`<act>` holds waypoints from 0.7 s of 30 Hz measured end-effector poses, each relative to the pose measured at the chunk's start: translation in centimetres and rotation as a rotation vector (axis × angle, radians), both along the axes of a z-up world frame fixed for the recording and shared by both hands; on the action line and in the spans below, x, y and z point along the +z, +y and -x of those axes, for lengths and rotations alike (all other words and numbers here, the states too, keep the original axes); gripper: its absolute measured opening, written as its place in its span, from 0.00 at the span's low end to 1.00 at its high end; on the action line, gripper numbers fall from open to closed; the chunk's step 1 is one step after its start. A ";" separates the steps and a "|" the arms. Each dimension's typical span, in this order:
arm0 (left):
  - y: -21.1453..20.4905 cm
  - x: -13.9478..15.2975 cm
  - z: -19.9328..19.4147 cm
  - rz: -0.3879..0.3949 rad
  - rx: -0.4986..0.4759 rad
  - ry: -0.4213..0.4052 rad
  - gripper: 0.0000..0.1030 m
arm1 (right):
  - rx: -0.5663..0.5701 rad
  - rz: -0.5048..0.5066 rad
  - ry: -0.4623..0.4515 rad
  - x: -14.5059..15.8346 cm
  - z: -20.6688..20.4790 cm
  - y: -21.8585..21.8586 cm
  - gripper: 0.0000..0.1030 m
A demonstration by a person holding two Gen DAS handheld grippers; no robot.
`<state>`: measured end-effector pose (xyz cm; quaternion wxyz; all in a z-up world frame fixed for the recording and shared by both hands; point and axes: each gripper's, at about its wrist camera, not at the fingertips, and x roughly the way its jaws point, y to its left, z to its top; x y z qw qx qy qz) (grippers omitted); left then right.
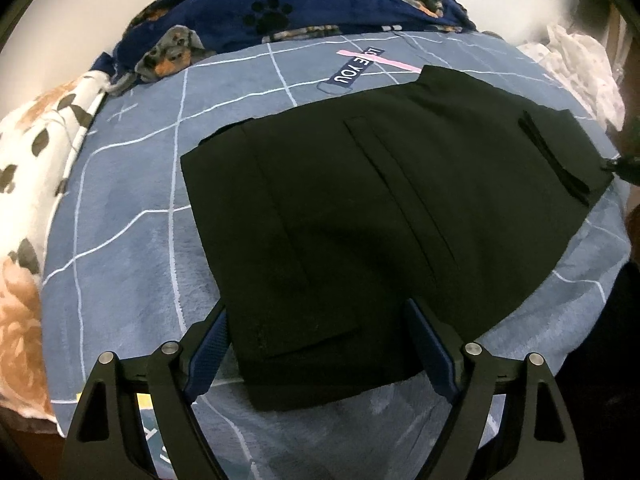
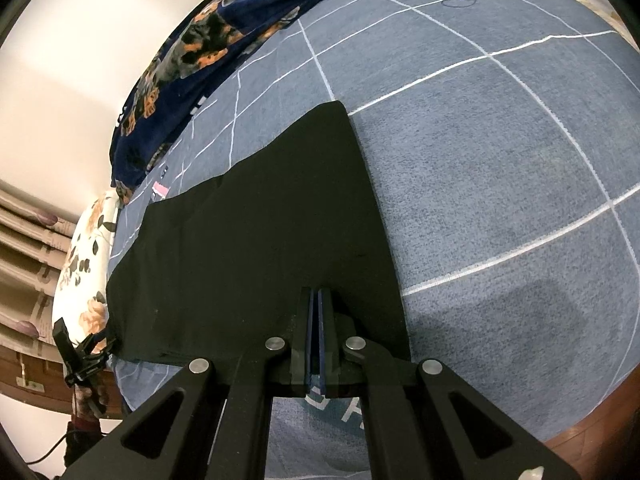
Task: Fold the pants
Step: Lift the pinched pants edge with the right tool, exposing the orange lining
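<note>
Black pants point(image 1: 360, 200), folded into a flat stack, lie on a blue-grey bedsheet point(image 1: 120, 240) with white grid lines. My left gripper point(image 1: 320, 328) stands wide open astride the stack's near corner; its left finger is beside the edge and its right finger point(image 1: 430, 344) is over the fabric. In the right wrist view the pants point(image 2: 260, 240) stretch away to the left. My right gripper point(image 2: 319, 300) is shut, its tips resting on the cloth near its right edge, with no fabric visible between the pads. The right gripper point(image 1: 622, 168) shows at the pants' far right corner, the left gripper point(image 2: 80, 352) at their left end.
A navy dog-print blanket point(image 1: 300, 8) is bunched along the back of the bed. A floral quilt point(image 1: 32, 200) lies at the left and pale fabric point(image 1: 580, 64) at the right. The bed's wooden edge point(image 2: 592, 436) shows near the bottom right. Bare sheet point(image 2: 500, 200) spreads right of the pants.
</note>
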<state>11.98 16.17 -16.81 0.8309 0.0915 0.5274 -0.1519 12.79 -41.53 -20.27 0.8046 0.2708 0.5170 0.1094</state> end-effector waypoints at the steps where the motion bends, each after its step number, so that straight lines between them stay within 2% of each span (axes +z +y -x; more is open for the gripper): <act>1: 0.3 -0.1 -0.2 0.021 -0.005 0.014 0.81 | 0.000 -0.001 0.000 0.0 0.0 0.0 0.00; 4: 1.2 -0.3 -0.6 0.081 -0.012 0.051 0.79 | -0.002 -0.002 0.000 -0.1 0.0 0.0 0.00; 6: 2.2 -0.2 -1.0 0.151 -0.010 0.080 0.76 | 0.000 -0.002 0.000 -0.1 0.0 0.0 0.00; 8: 3.9 0.0 -1.7 0.248 0.009 0.118 0.63 | -0.003 -0.002 0.001 0.0 -0.1 0.0 0.00; 10: 5.5 -0.1 -2.4 0.332 0.038 0.158 0.55 | -0.003 0.001 -0.001 0.0 0.0 0.0 0.00; 13: 7.2 -0.1 -3.3 0.457 0.064 0.222 0.55 | -0.004 0.000 0.000 0.0 0.0 0.1 0.00; 18: 7.8 -0.4 -5.0 0.514 0.100 0.274 0.54 | -0.005 0.006 0.000 0.1 -0.1 0.1 0.00; 21: 6.6 -0.4 -5.8 0.460 0.080 0.270 0.55 | -0.006 0.007 -0.001 0.1 -0.2 0.1 0.01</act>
